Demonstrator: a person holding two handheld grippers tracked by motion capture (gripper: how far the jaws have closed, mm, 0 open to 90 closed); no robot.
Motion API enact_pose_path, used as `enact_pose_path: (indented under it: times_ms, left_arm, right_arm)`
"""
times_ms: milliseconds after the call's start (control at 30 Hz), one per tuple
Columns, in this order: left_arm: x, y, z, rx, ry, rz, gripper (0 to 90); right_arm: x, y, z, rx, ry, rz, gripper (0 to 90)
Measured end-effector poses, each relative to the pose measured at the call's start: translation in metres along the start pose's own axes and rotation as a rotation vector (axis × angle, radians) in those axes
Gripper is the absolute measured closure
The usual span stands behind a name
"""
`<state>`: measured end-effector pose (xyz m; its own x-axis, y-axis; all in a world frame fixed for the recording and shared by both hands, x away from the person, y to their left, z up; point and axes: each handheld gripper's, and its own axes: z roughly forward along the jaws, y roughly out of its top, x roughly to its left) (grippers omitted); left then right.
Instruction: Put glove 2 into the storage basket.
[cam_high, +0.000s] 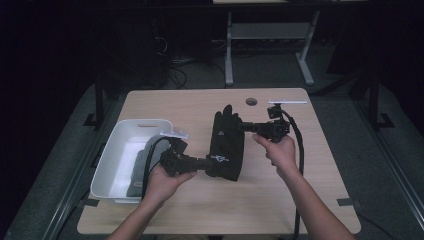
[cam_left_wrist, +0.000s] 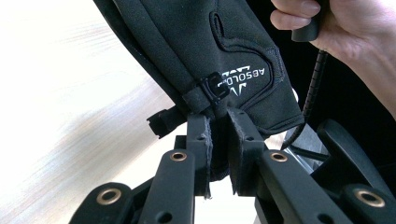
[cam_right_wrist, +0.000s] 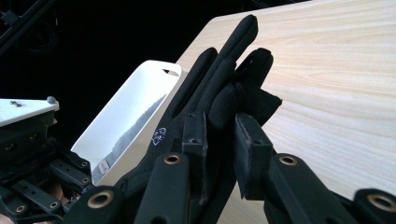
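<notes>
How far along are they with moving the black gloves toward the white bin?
Done: both grippers have clamped the gloves, the left gripper at the cuff, the right gripper at the fingers. In hand: gloves held between them over the table. Left: getting them into the bin.

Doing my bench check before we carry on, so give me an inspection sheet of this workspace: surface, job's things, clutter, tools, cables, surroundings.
Surface: light wooden table, with a round hole near the far edge.
Job's things: black glove, held at both ends; white logo print at its cuff.
Clutter: white bin at the table's left; a white bar at the far edge.
Tools: left tool shut on the glove's cuff; right tool shut on its fingers.
Cables: a black cable trails from the right tool; another from the left.
Surroundings: dark room, grey frame legs beyond the table.
</notes>
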<state>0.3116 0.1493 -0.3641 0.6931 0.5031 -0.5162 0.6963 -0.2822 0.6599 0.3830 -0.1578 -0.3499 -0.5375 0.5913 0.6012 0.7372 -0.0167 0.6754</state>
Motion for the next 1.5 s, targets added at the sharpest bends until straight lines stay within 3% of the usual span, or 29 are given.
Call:
enact_pose_path:
  times_ms: [867,1067,1233,1500]
  left_arm:
    - [0.011,-0.008,-0.039,-0.04,0.03,-0.023,80.3]
    - [0.01,-0.01,-0.045,-0.04,0.046,-0.005,80.3]
    - [0.012,-0.012,-0.049,-0.04,0.058,-0.013,81.0]
    - [0.022,-0.018,-0.077,-0.06,0.103,-0.022,81.1]
  right_arm:
    - [0.034,0.02,0.032,0.024,0.033,-0.055,76.2]
    - [0.038,0.024,0.039,0.032,0.036,-0.062,79.2]
    - [0.04,0.026,0.048,0.038,0.045,-0.068,80.1]
    - [0.051,0.031,0.077,0.052,0.082,-0.062,80.7]
